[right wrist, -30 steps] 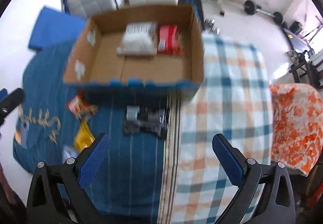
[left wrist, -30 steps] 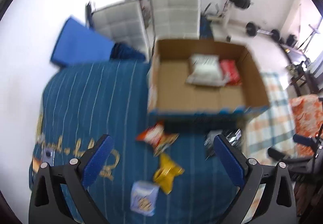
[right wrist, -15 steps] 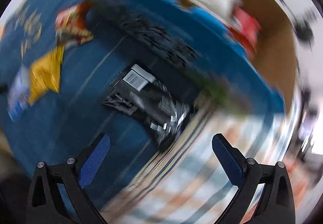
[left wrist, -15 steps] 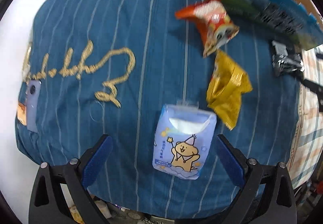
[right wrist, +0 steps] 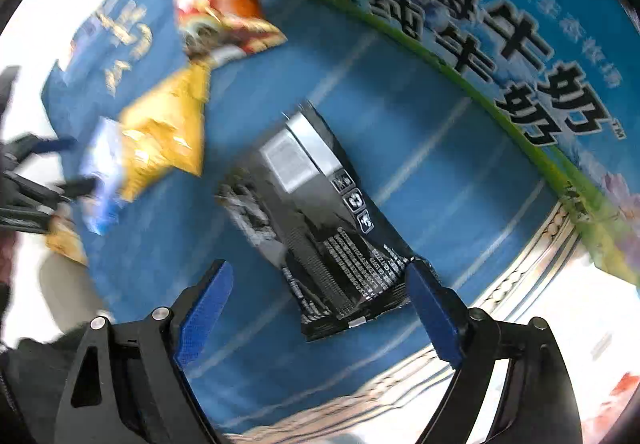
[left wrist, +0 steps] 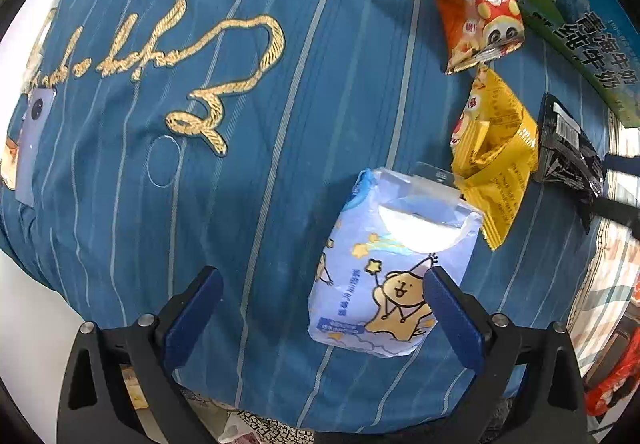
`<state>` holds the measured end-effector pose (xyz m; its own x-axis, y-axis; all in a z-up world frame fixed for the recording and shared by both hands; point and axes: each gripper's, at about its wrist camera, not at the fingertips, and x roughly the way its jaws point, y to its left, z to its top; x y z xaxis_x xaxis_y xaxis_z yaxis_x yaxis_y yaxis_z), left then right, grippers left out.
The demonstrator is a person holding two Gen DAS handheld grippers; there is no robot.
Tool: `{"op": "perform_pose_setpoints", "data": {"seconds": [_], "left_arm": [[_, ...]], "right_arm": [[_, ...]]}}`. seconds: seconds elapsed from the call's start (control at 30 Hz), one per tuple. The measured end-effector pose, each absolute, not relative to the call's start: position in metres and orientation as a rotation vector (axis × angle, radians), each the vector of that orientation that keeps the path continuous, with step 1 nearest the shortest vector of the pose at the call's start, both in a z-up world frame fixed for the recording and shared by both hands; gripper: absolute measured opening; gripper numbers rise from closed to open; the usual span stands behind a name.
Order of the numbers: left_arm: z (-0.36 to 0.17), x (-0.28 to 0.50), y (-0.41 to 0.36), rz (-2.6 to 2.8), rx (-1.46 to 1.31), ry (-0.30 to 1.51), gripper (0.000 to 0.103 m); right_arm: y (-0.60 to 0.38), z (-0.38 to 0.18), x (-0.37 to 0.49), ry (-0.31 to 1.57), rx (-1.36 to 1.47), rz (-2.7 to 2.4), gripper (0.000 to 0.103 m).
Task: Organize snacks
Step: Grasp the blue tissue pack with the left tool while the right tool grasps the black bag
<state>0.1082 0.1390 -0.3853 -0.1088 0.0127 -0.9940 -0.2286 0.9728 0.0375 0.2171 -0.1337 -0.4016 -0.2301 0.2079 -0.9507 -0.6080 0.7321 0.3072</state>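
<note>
Four snack packs lie on a blue striped bedspread. A pale blue pack with a cartoon bear sits just ahead of my open left gripper, its lower right corner at the right finger. Beyond it lie a yellow pack, an orange pack and a black pack. My right gripper is open, low over the black pack, whose near end lies between the fingers. The yellow pack and orange pack lie to its left. The right wrist view is blurred.
The printed blue and green side of the cardboard box stands right behind the black pack, and shows at the top right as the box. A checked blanket lies to the right. The other gripper shows at the left edge.
Both grippers have dropped from a high view of the box down close to the bedspread. The left now frames the pale blue pack, the right the black pack. Both stayed open.
</note>
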Motion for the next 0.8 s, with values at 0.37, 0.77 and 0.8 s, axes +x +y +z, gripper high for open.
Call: {"op": "perform_pose_setpoints", "data": {"seconds": [0.37, 0.77, 0.8], "left_arm": [[-0.408, 0.105, 0.115, 0.109, -0.158, 1.698, 0.103], [-0.396, 0.103, 0.066, 0.085, -0.146, 1.689, 0.103], [-0.4, 0.104, 0.064, 0.092, -0.144, 1.695, 0.102]], "right_arm": [[-0.088, -0.438, 0.254, 1.61, -0.614, 0.892, 0.088], [-0.174, -0.464, 0.297, 1.862, -0.15, 0.261, 0.058], [-0.183, -0.467, 0.301, 1.885, -0.075, 0.252, 0.058]]}}
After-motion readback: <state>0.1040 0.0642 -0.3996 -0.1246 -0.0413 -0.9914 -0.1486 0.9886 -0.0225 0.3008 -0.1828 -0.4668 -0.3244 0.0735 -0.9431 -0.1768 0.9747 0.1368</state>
